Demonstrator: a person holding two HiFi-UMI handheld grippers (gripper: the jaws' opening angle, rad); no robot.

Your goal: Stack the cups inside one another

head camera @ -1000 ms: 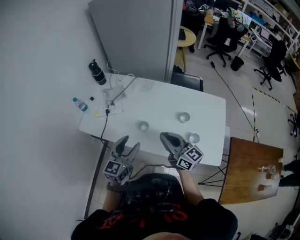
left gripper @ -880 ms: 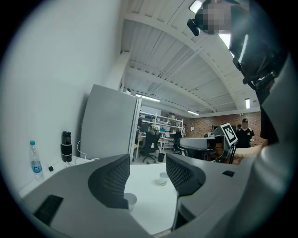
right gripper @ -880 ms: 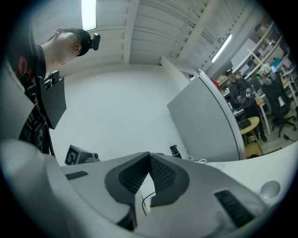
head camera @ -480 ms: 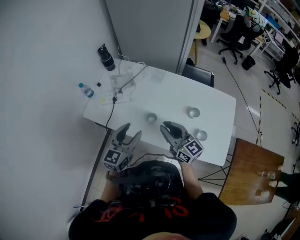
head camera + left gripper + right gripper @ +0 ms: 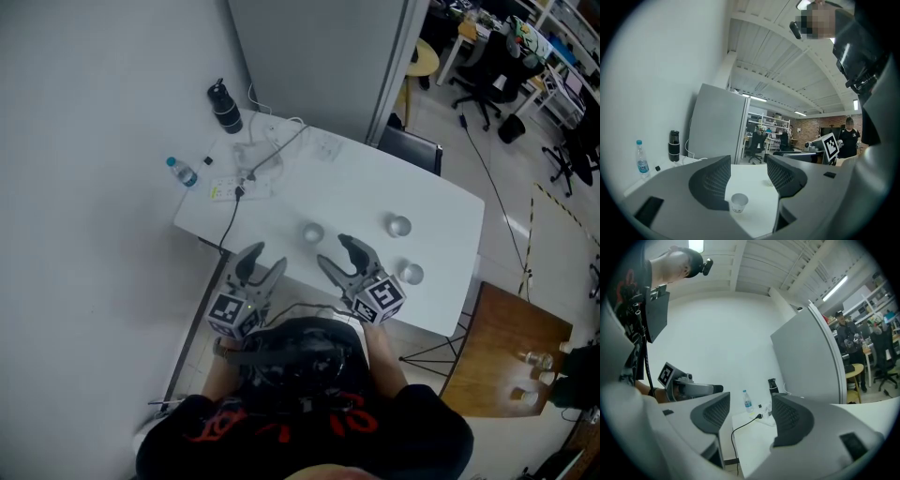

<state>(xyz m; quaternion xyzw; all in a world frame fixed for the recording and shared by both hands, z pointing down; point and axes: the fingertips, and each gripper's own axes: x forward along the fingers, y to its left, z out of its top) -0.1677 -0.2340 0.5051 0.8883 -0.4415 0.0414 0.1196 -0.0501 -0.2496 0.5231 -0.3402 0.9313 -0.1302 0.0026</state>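
Both my grippers hover at the near edge of the white table (image 5: pixel 361 187). My left gripper (image 5: pixel 262 265) has its jaws apart and holds nothing. My right gripper (image 5: pixel 339 255) has just been opening its jaws, and nothing sits between them either.

Three small white cups stand upright and well apart, none nested yet. The nearest cup (image 5: pixel 312 232) is at two o'clock from my left gripper, and that gripper's own view frames it on the table ahead. The second cup (image 5: pixel 399 226) is at two o'clock from my right gripper, and the third cup (image 5: pixel 412 275) at about three.

They look thin-walled and light, so I expect them to tip or crush easily. I would pinch one gently across the upper wall near the rim.

The tabletop is smooth and bare around them. A cable (image 5: pixel 230 211), a water bottle (image 5: pixel 183 172) and a flask (image 5: pixel 225 106) cluster at its ten o'clock corner, beside a grey partition (image 5: pixel 319 56). Office chairs (image 5: pixel 492 70) fill the room beyond.
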